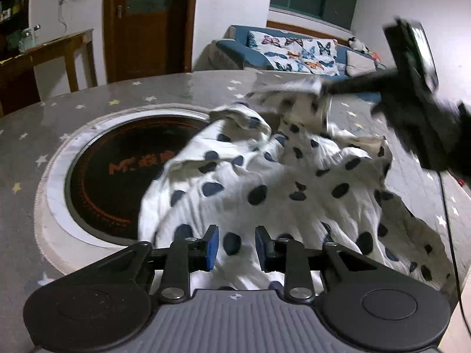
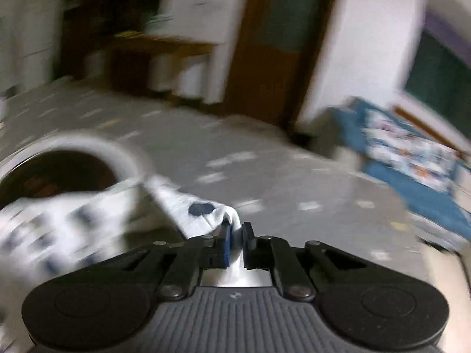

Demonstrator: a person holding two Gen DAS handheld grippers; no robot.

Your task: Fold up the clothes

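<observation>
A white garment with dark blue dots (image 1: 265, 182) lies crumpled on the grey star-print table (image 1: 123, 94). My left gripper (image 1: 237, 247) is open just above its near part, with cloth showing between the jaws. My right gripper (image 2: 237, 234) is shut on a white fold of the garment (image 2: 203, 210) and holds it up off the table. In the left wrist view the right gripper (image 1: 326, 88) reaches in from the upper right and pinches the garment's far edge. The right wrist view is blurred by motion.
A round black inset with orange lettering and a white rim (image 1: 117, 170) sits in the table, partly under the garment; it also shows in the right wrist view (image 2: 53, 173). A blue sofa with butterfly cushions (image 1: 294, 50), a wooden door (image 1: 147, 23) and a side table (image 1: 59, 50) stand beyond.
</observation>
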